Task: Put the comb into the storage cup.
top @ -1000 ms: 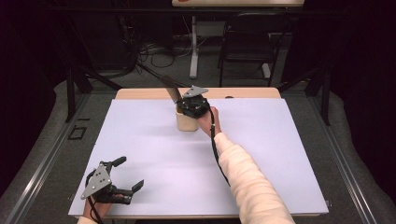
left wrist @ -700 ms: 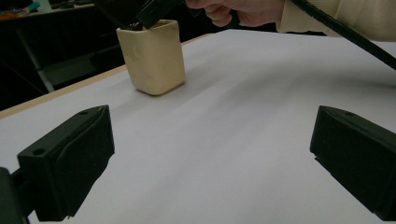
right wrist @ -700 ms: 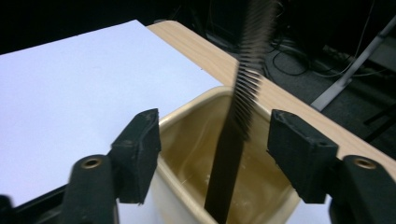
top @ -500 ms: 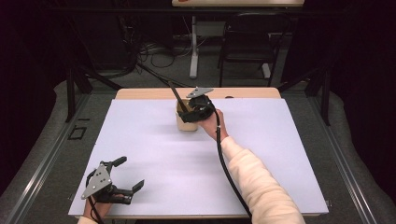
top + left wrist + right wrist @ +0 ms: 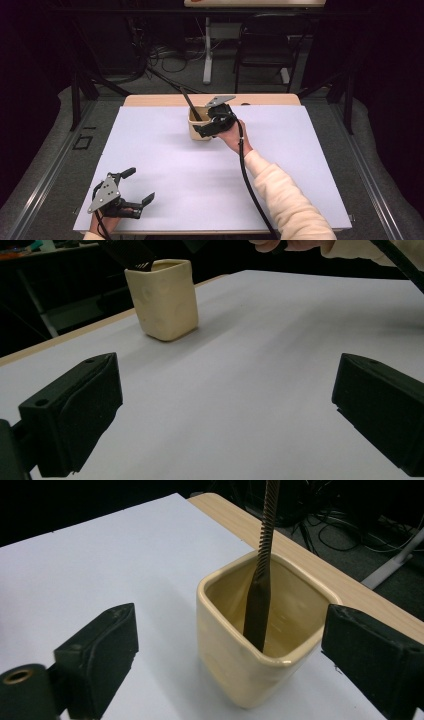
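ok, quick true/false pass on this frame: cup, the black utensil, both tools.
1. The cream cup stands upright on the white table cover. True.
2. The black utensil lies flat on the table. False: it stands in the cup, leaning on the rim.
3. The right tool is clamped on the utensil. False: its jaws have just been opening and touch nothing.
4. The left tool is open, at the near edge. True.

Cream-yellow glazed cup [image 5: 250,645], plain, no pattern. Black ridged utensil [image 5: 261,580] inside it. White table cover [image 5: 165,160]; pale wood table edge [image 5: 150,100]. Gripper jaws were matte black; sleeve [image 5: 290,205] cream.
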### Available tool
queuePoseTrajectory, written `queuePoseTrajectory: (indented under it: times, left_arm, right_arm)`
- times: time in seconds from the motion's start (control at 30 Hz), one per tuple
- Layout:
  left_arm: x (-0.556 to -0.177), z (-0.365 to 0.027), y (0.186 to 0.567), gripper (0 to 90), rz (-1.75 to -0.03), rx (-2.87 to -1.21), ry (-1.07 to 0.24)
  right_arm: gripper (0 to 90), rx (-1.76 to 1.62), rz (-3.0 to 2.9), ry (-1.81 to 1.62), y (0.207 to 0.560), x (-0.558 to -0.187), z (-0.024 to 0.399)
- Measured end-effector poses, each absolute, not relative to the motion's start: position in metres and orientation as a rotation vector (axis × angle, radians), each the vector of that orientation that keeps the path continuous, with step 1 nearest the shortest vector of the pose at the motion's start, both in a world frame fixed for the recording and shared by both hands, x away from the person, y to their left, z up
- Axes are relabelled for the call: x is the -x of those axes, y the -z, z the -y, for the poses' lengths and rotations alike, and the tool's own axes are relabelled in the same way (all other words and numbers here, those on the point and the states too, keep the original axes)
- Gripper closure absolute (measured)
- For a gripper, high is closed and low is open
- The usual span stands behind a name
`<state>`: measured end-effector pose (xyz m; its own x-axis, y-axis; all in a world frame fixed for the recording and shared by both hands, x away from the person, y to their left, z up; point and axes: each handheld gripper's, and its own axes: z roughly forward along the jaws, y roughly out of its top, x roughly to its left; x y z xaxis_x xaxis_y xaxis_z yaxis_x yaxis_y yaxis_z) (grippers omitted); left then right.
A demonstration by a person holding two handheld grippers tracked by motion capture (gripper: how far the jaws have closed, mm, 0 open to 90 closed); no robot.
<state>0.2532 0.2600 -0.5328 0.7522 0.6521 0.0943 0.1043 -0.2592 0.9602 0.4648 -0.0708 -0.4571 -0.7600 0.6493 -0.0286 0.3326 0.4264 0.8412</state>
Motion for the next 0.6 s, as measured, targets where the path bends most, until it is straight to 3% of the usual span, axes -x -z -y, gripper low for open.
queuePoseTrajectory:
  times: [0.6]
  left_arm:
    - [-0.25, -0.262, 0.533, 0.0, -0.601, -1.779, -0.587]
  right_arm:
    - [0.3, -0.837, -2.404, -1.241, 0.459, -0.441, 0.097]
